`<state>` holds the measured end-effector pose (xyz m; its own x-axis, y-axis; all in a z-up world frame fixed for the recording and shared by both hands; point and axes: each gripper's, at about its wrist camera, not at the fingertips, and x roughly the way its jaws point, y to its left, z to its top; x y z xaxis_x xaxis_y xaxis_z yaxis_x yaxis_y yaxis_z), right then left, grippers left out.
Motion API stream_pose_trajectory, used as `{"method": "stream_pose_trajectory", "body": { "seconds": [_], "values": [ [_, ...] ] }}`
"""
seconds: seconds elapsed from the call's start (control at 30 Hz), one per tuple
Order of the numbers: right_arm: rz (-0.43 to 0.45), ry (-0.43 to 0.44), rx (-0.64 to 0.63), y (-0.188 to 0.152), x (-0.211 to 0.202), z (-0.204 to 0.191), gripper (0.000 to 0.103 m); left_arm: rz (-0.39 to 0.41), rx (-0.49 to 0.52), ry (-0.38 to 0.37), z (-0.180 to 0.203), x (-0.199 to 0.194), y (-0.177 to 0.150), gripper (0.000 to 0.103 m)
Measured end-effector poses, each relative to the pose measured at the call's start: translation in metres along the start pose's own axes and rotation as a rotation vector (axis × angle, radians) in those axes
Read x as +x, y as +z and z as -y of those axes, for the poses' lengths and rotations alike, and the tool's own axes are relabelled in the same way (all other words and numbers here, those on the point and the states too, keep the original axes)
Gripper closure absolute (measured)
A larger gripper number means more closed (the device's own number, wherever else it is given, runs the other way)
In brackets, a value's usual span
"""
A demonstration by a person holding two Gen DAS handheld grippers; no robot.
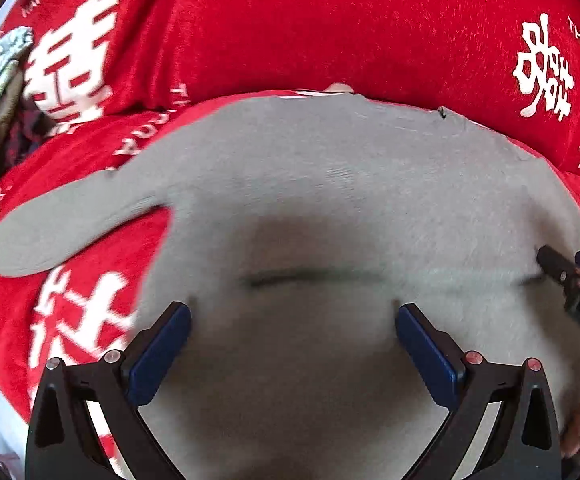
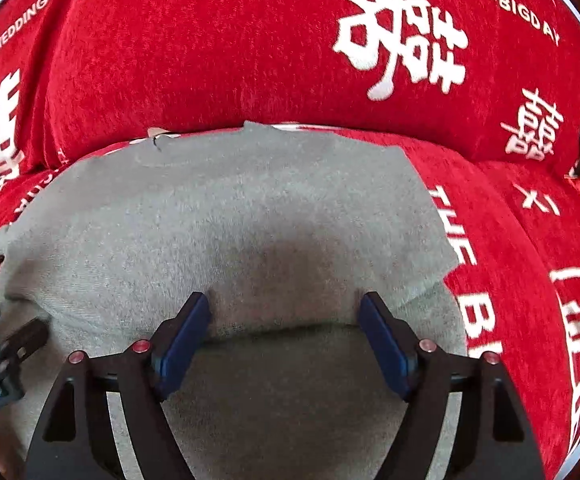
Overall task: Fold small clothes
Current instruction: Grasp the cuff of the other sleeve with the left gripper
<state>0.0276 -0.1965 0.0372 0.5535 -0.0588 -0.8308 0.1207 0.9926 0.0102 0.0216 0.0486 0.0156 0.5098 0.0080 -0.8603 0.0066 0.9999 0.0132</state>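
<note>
Left claw (image 1: 292, 312) is standing spread, pinching nothing, over the grey garment (image 1: 330, 200). Right claw (image 2: 285, 312) is likewise spread above a fold. The garment is lying flat on the red printed cover (image 2: 209, 60), one sleeve (image 1: 61, 232) extending sideways.

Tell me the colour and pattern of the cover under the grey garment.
Red cover with white characters and lettering, clearest in the right wrist view.

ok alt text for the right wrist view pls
A grey garment lies spread on a red cover printed with white characters. The right claw stands open above a fold line in it, and the left claw shows at the left edge.
</note>
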Motion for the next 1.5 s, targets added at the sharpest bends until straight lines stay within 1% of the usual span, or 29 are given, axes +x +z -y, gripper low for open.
{"method": "stream_pose_trajectory", "body": {
  "seconds": [0.07, 0.13, 0.2, 0.3, 0.37, 0.43, 0.53, 0.67, 0.7, 0.73, 0.8, 0.83, 0.9, 1.0, 1.13, 1.2, 1.23, 1.27, 1.3, 1.33, 1.37, 1.4, 1.43, 1.47, 1.5],
  "values": [
    [-0.002, 0.029, 0.034, -0.007, -0.003, 0.007, 0.022, 0.023, -0.026, -0.005, -0.018, -0.011, -0.007, 0.0],
    [0.012, 0.043, 0.04, -0.013, -0.007, 0.009, 0.021, 0.033, -0.084, 0.005, -0.04, -0.017, -0.011, 0.0],
    [0.019, 0.037, 0.02, -0.017, -0.008, 0.006, 0.02, 0.028, -0.172, 0.016, -0.073, -0.017, -0.014, 0.0],
    [0.013, 0.013, -0.008, -0.018, -0.006, 0.0, 0.018, 0.01, -0.319, 0.072, -0.13, -0.014, -0.018, 0.0],
    [0.011, -0.02, -0.039, -0.018, -0.004, -0.006, 0.016, 0.024, -0.395, 0.096, -0.16, -0.016, -0.022, 0.0],
    [0.013, -0.03, -0.045, -0.018, -0.004, -0.008, 0.016, 0.045, -0.482, 0.128, -0.195, -0.018, -0.026, 0.0],
    [0.01, -0.02, -0.036, -0.017, -0.003, -0.006, 0.015, 0.049, -0.575, 0.156, -0.232, -0.01, -0.03, 0.0],
    [0.013, -0.025, -0.038, -0.018, -0.005, -0.007, 0.015, 0.023, -0.701, 0.157, -0.279, 0.013, -0.024, 0.0],
    [0.013, -0.027, -0.039, -0.018, -0.005, -0.007, 0.015, 0.044, -0.724, 0.155, -0.289, 0.015, -0.02, 0.0],
    [0.014, -0.028, -0.04, -0.018, -0.005, -0.007, 0.015, 0.066, -0.725, 0.168, -0.295, 0.016, -0.012, 0.0],
    [0.015, -0.029, -0.04, -0.018, -0.005, -0.007, 0.015, 0.05, -0.728, 0.154, -0.309, 0.026, 0.003, 0.0],
    [0.015, -0.028, -0.039, -0.018, -0.005, -0.007, 0.015, 0.054, -0.736, 0.151, -0.314, 0.028, 0.008, 0.0],
    [0.015, -0.028, -0.041, -0.018, -0.005, -0.007, 0.015, 0.056, -0.774, 0.138, -0.333, 0.035, 0.021, 0.0],
    [0.016, -0.028, -0.042, -0.018, -0.005, -0.007, 0.015, 0.049, -0.82, 0.125, -0.352, 0.041, 0.034, 0.0],
    [0.017, -0.029, -0.043, -0.019, -0.005, -0.007, 0.015, 0.063, -0.874, 0.106, -0.369, 0.044, 0.042, 0.0],
    [0.017, -0.029, -0.042, -0.018, -0.005, -0.006, 0.015, 0.092, -0.896, 0.084, -0.376, 0.044, 0.043, 0.001],
    [0.017, -0.029, -0.043, -0.019, -0.005, -0.007, 0.015, 0.108, -0.912, 0.069, -0.38, 0.043, 0.041, 0.003],
    [0.017, -0.029, -0.043, -0.019, -0.005, -0.007, 0.015, 0.132, -0.934, 0.073, -0.382, 0.039, 0.038, 0.011],
    [0.017, -0.029, -0.043, -0.019, -0.005, -0.007, 0.015, 0.145, -0.941, 0.095, -0.383, 0.036, 0.035, 0.043],
    [0.017, -0.029, -0.043, -0.019, -0.005, -0.006, 0.015, 0.142, -0.949, 0.088, -0.387, 0.036, 0.032, 0.081],
    [0.018, -0.03, -0.043, -0.019, -0.005, -0.007, 0.015, 0.122, -0.968, 0.042, -0.393, 0.041, 0.028, 0.094],
    [0.018, -0.031, -0.044, -0.019, -0.005, -0.007, 0.015, 0.127, -0.992, -0.005, -0.399, 0.044, 0.023, 0.093],
    [0.018, -0.031, -0.043, -0.019, -0.005, -0.007, 0.015, 0.141, -1.003, -0.032, -0.404, 0.043, 0.021, 0.093],
    [0.018, -0.03, -0.043, -0.019, -0.005, -0.006, 0.015, 0.143, -1.01, -0.05, -0.408, 0.042, 0.02, 0.093],
    [0.017, -0.03, -0.042, -0.019, -0.005, -0.007, 0.015, 0.14, -1.013, -0.048, -0.408, 0.039, 0.019, 0.093]
  ]
}}
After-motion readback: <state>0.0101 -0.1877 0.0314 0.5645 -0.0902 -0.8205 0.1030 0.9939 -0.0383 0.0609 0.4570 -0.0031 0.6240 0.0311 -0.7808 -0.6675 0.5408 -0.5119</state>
